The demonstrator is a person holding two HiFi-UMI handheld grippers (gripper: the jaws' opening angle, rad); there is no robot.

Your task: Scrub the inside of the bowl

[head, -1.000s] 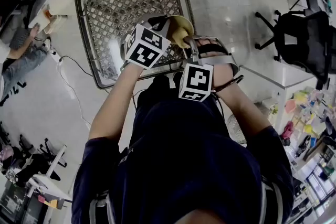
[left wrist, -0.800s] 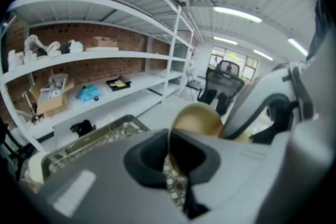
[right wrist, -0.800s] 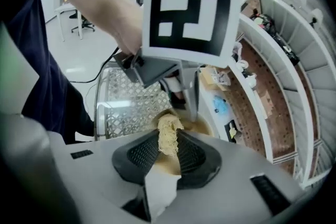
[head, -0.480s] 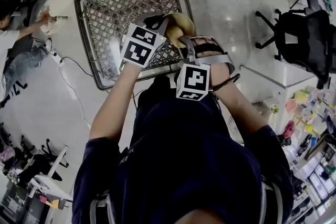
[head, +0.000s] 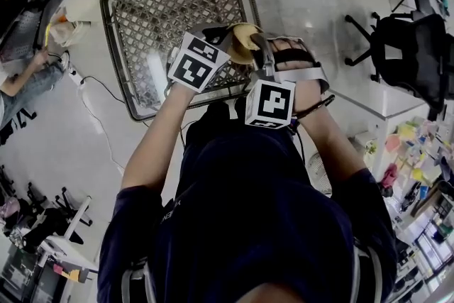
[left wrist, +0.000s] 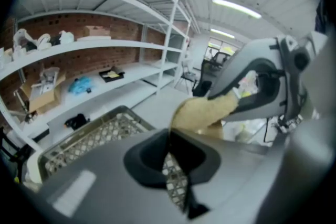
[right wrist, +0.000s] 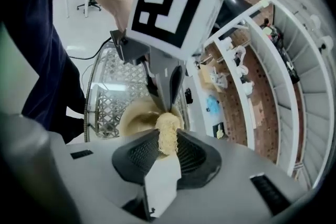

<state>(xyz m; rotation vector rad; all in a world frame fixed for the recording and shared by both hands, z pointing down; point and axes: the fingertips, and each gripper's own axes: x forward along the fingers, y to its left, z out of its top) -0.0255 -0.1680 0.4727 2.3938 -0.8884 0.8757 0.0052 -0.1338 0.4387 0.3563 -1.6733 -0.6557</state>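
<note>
A tan bowl (head: 240,33) hangs tilted over the near right corner of a metal mesh basket (head: 159,10). My left gripper (head: 221,34) is shut on the bowl's rim, which runs edge-on between its jaws in the left gripper view as a thin bowl rim (left wrist: 169,147). My right gripper (head: 254,46) is shut on a yellow scrubbing pad (right wrist: 167,134). The pad presses into the bowl's inside (right wrist: 137,115). In the left gripper view the pad (left wrist: 202,112) sits just beyond my left gripper (left wrist: 169,155), held by the grey right gripper. In the right gripper view, my right gripper (right wrist: 167,145) faces the left gripper's marker cube (right wrist: 176,2).
The basket (right wrist: 113,94) stands on a white floor with a cable (head: 99,92) trailing at its left. A black office chair (head: 411,46) stands at the right. White shelving (left wrist: 94,50) against a brick wall holds boxes and small items. A seated person (head: 25,74) is at the far left.
Both grippers shifted slightly left, then back right, and the right one also rose a little. Both grips are unchanged. The person at the far left changed position.
</note>
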